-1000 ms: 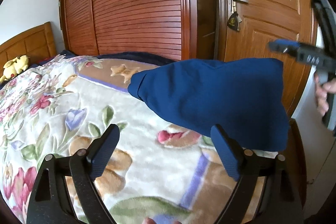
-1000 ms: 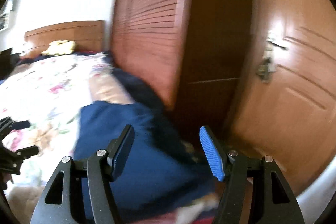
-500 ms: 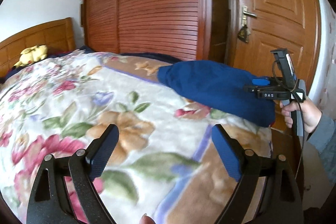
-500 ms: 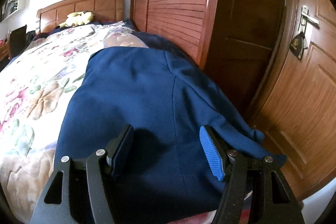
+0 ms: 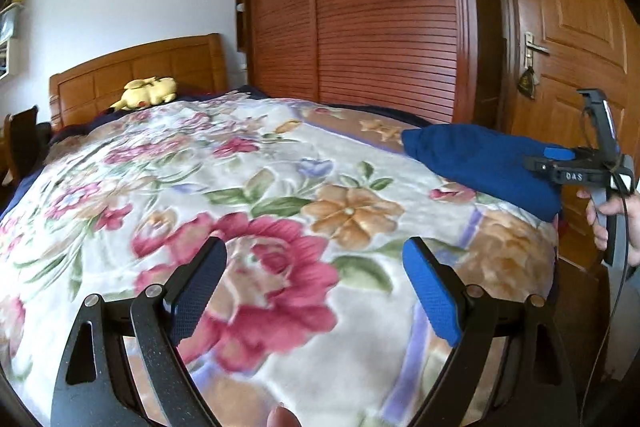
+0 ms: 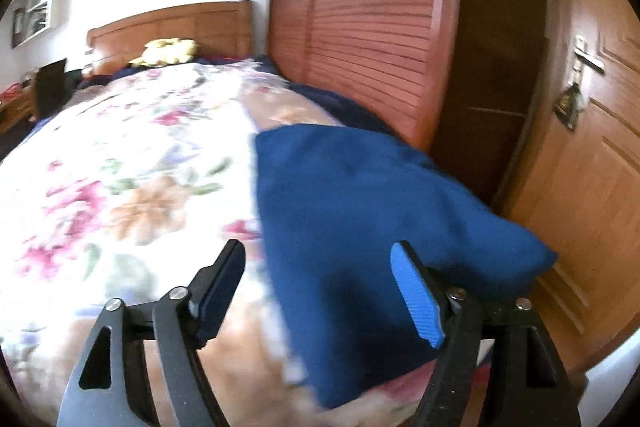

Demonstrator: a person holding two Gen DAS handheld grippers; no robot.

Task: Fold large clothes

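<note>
A folded dark blue garment (image 5: 480, 163) lies on the floral blanket (image 5: 280, 211) near the bed's right corner. My left gripper (image 5: 314, 251) hovers open over the blanket, well to the left of the garment, with nothing between its fingers. In the right wrist view the blue garment (image 6: 352, 195) spreads out below and ahead of my right gripper (image 6: 318, 249). Its jaws are opening, and the cloth lies under the gap with no pad pressing on it. A hand holds the right gripper (image 5: 544, 159) at the garment's near end in the left wrist view.
A wooden headboard (image 5: 140, 75) with a yellow plush toy (image 5: 148, 91) stands at the far end of the bed. Louvred wardrobe doors (image 5: 380, 27) run along the bed's right side. A wooden door (image 5: 572, 27) with a handle stands past the bed's corner.
The blue garment has come down from mid-air to rest on the bed. My left gripper has swung left, away from it. My right gripper has drawn back and its jaws stand wider.
</note>
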